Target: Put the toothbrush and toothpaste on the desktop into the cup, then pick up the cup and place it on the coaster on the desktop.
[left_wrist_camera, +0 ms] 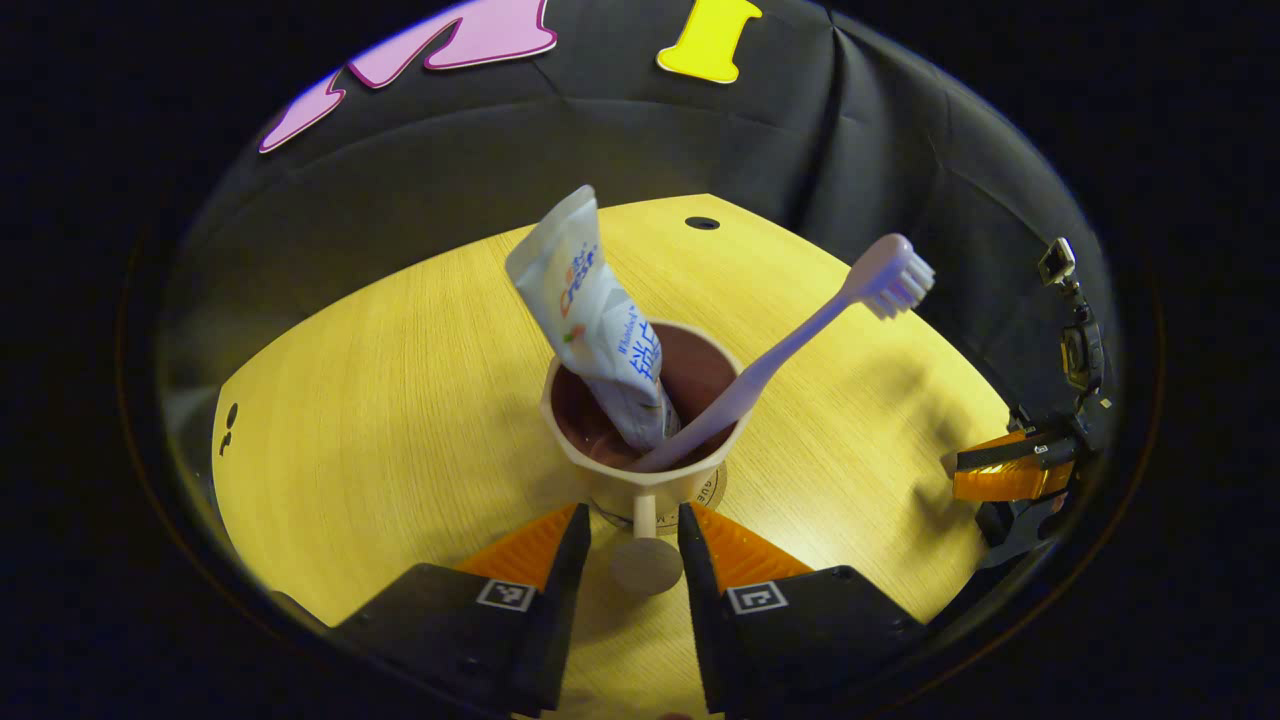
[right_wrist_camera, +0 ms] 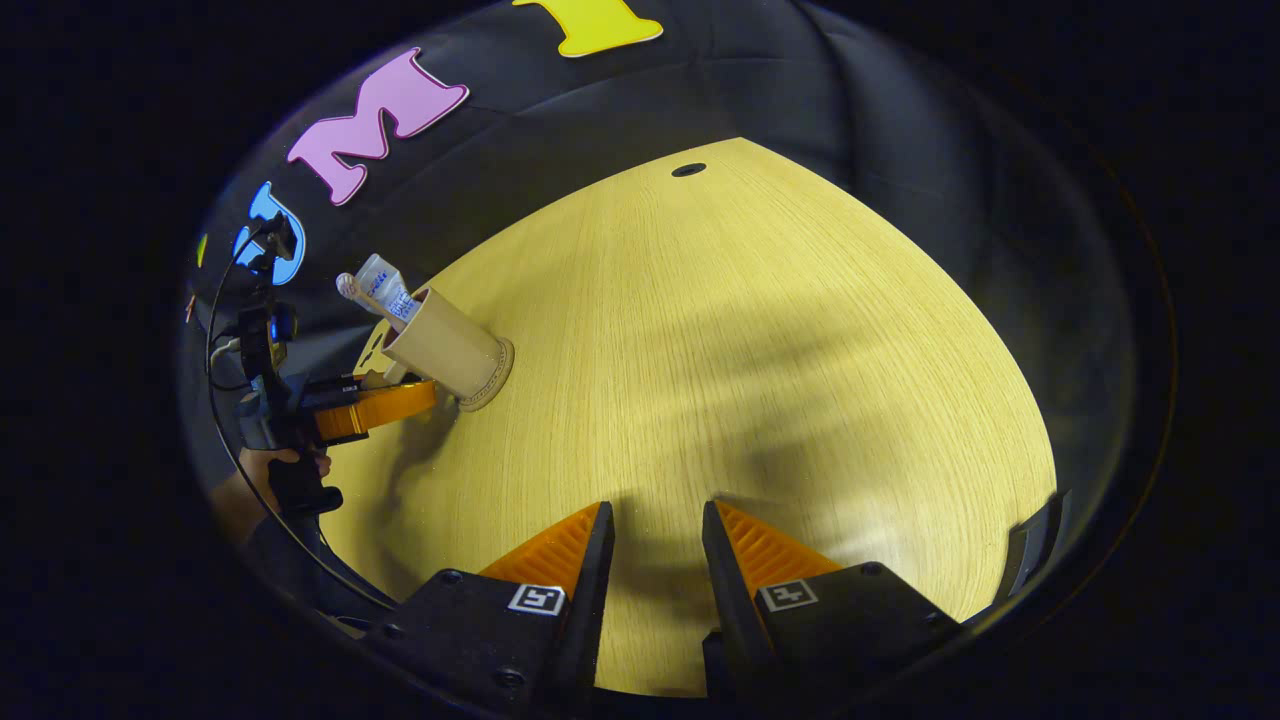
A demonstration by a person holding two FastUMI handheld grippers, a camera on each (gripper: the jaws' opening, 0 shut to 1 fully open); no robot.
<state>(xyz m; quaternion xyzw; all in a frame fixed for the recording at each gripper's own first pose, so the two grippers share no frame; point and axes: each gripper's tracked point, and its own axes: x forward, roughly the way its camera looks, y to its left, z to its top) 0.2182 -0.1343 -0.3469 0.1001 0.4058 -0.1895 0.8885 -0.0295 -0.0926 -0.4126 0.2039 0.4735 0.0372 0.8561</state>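
A beige cup (left_wrist_camera: 640, 465) stands upright on a round coaster (left_wrist_camera: 712, 488) on the wooden desktop (left_wrist_camera: 400, 400). A white toothpaste tube (left_wrist_camera: 595, 310) and a pale pink toothbrush (left_wrist_camera: 800, 335), bristle head up, lean out of the cup. My left gripper (left_wrist_camera: 633, 535) is open just in front of the cup. The cup's thin handle with its round end (left_wrist_camera: 646, 565) lies between the fingers, and they do not press on it. In the right gripper view the cup (right_wrist_camera: 445, 345) and coaster (right_wrist_camera: 492, 380) sit at the far left beside the left gripper (right_wrist_camera: 375, 408). My right gripper (right_wrist_camera: 655, 540) is open and empty over bare wood.
A dark hole (left_wrist_camera: 702, 223) marks the desktop near its far edge. The right gripper (left_wrist_camera: 1005, 470) hovers at the table's right edge in the left gripper view. A hand (right_wrist_camera: 285, 475) holds the left gripper. Black cloth walls surround the table.
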